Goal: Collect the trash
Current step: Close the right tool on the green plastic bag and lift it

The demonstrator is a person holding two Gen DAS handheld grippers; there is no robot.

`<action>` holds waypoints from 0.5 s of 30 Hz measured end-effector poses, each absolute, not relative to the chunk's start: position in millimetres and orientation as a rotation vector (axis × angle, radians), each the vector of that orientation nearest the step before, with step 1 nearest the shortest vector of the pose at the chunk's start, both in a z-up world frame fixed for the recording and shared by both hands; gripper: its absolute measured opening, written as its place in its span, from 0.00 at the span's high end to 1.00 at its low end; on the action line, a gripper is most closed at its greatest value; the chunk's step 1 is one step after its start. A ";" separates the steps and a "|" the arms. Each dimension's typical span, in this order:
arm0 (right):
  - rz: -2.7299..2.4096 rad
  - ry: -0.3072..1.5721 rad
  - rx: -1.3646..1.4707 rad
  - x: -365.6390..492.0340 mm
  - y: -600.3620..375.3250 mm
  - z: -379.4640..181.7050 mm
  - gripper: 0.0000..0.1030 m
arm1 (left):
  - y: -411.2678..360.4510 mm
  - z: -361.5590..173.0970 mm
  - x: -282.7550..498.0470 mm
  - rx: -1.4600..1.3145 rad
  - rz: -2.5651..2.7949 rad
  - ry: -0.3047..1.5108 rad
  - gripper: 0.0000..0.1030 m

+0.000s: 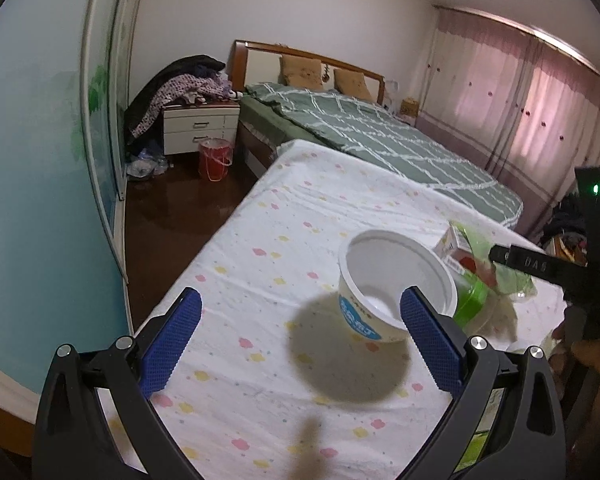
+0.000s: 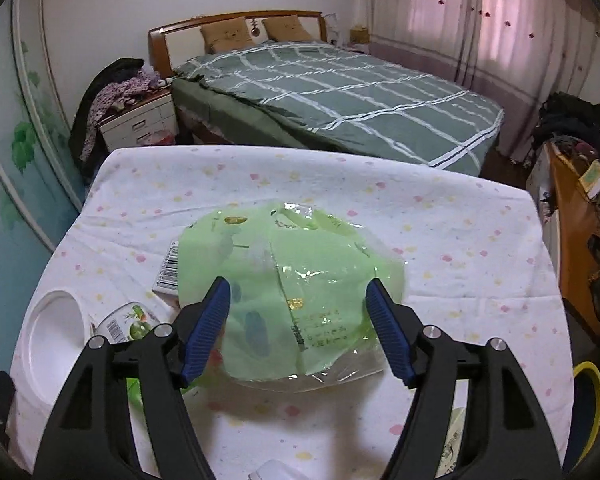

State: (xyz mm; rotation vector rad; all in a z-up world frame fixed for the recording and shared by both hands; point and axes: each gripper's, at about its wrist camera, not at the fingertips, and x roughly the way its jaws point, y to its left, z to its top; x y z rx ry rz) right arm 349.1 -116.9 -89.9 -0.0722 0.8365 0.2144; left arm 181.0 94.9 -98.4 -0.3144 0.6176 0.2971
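Room: bedroom; a bed (image 2: 340, 92) with a green checked cover stands behind the table (image 2: 440, 240), which carries a white cloth with pastel spots.
Left tongs (image 1: 300, 320): released, jaws wide apart, nothing gripped.
White cup (image 1: 396, 288): upright and empty on the table; the right blue pad overlaps its near rim in view; contact cannot be told.
Right tongs (image 2: 298, 330): spread wide, nothing clenched.
Green plastic bag (image 2: 292, 276): flat on the table, between and just beyond the blue pads.
Small carton (image 1: 454, 246): beside the cup, partly under the bag.
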 end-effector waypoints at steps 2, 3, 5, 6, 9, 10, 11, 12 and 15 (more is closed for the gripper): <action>0.223 0.842 -0.065 350.9 -117.4 -90.4 0.39 | 91.6 -99.5 182.4 -0.302 0.290 0.626 0.05; 0.224 0.843 -0.064 350.3 -117.6 -90.5 0.41 | 90.4 -100.0 182.8 -0.297 0.289 0.629 0.05; 0.216 0.840 -0.061 348.5 -119.0 -89.1 0.45 | 87.4 -101.6 184.5 -0.283 0.285 0.636 0.05; 0.212 0.839 -0.059 348.3 -119.9 -88.4 0.49 | 86.1 -102.2 185.4 -0.278 0.286 0.641 0.05; 0.200 0.840 -0.045 348.4 -124.6 -86.3 0.60 | 85.6 -103.0 186.5 -0.276 0.283 0.646 0.05; 0.198 0.840 -0.042 348.6 -126.5 -86.0 0.65 | 85.8 -103.1 186.5 -0.279 0.283 0.646 0.05; 0.178 0.836 -0.049 348.4 -129.3 -86.1 0.72 | 85.8 -103.6 186.1 -0.283 0.283 0.645 0.05; 0.154 0.826 -0.059 349.5 -131.3 -86.8 0.86 | 85.6 -103.9 186.1 -0.287 0.283 0.644 0.05; 0.168 0.838 -0.009 352.9 -140.0 -86.9 0.90 | 79.3 -103.4 186.9 -0.266 0.267 0.643 0.05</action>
